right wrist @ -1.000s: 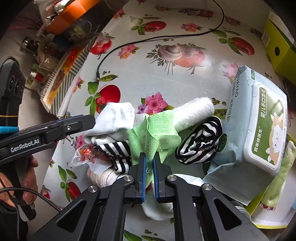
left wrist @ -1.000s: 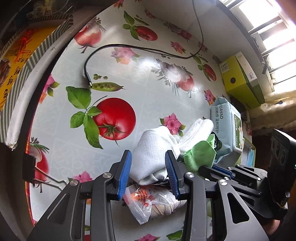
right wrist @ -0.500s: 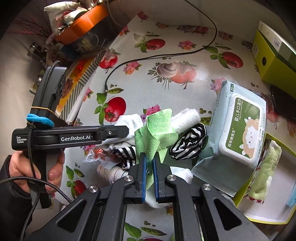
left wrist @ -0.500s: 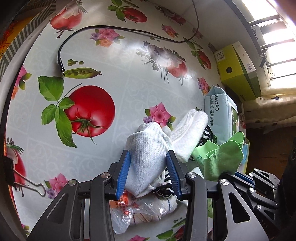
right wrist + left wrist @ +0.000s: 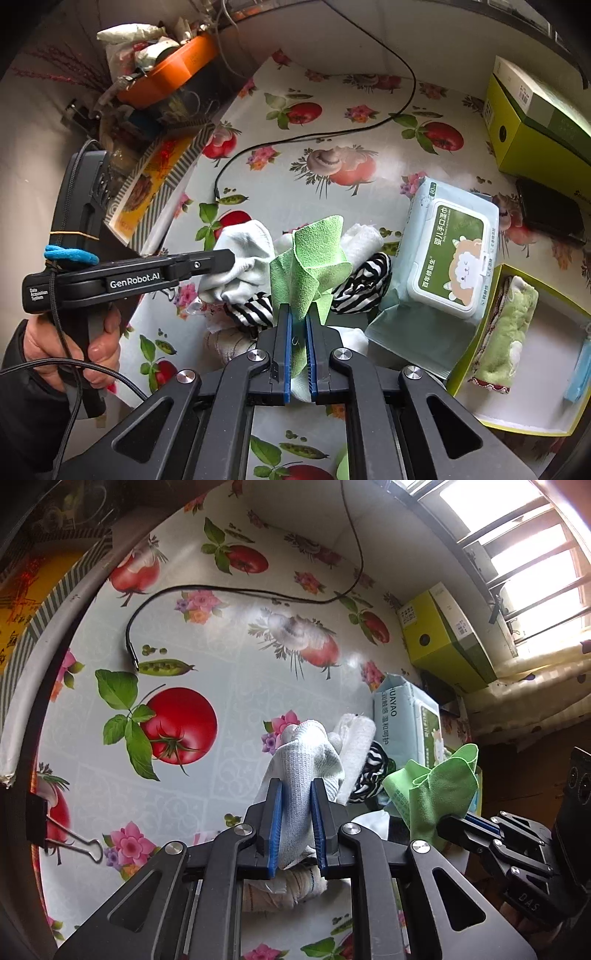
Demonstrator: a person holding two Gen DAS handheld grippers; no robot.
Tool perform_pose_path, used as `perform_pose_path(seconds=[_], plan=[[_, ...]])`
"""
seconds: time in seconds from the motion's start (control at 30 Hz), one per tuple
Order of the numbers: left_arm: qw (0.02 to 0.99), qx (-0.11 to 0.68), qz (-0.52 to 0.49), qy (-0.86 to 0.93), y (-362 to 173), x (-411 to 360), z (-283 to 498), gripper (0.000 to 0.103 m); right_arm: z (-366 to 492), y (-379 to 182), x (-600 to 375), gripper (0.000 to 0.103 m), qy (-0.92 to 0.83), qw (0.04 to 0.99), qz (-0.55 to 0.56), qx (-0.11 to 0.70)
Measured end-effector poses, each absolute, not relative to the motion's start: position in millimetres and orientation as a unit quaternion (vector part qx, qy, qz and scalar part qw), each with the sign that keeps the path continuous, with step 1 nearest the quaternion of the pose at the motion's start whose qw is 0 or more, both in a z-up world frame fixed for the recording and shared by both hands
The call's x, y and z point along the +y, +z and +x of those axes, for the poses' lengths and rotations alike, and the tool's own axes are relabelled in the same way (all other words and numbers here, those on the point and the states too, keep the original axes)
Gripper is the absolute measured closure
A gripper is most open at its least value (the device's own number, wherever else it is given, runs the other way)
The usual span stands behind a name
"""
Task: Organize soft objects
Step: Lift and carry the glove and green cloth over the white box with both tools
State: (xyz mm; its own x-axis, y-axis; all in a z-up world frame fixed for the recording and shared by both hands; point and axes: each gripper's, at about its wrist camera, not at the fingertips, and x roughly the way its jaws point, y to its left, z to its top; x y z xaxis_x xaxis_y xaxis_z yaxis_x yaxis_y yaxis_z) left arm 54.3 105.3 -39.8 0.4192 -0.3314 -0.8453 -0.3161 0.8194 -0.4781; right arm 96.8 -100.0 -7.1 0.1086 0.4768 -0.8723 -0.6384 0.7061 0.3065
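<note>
the left gripper point(image 5: 297, 808) is closed on the white knit sock point(image 5: 304, 760), whose long axis runs from the pads up toward the frame's middle, toe end pointing away. the right gripper point(image 5: 298, 334) is clamped on the green cloth point(image 5: 314, 258), which stands upright above the pile on the table point(image 5: 295, 192). the open yellow-rimmed box point(image 5: 524, 424), lower right in the right wrist view, lies nearer the right gripper.
</note>
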Motion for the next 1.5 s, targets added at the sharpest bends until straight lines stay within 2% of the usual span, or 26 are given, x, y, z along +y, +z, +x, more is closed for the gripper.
perform_pose_path(seconds=[0.47, 1.5], plan=[[0.817, 0.503, -0.281, -0.028, 19.1, 81.5, 50.4, 0.087, 88.7, 23.1, -143.4, 0.096, 0.362, 0.769, -0.042, 0.525], [0.819, 0.52, -0.209, -0.124, 48.3, -27.8, 83.5, 0.087, 98.7, 30.4, -237.0, 0.096, 0.291, 0.807, 0.02, 0.514]])
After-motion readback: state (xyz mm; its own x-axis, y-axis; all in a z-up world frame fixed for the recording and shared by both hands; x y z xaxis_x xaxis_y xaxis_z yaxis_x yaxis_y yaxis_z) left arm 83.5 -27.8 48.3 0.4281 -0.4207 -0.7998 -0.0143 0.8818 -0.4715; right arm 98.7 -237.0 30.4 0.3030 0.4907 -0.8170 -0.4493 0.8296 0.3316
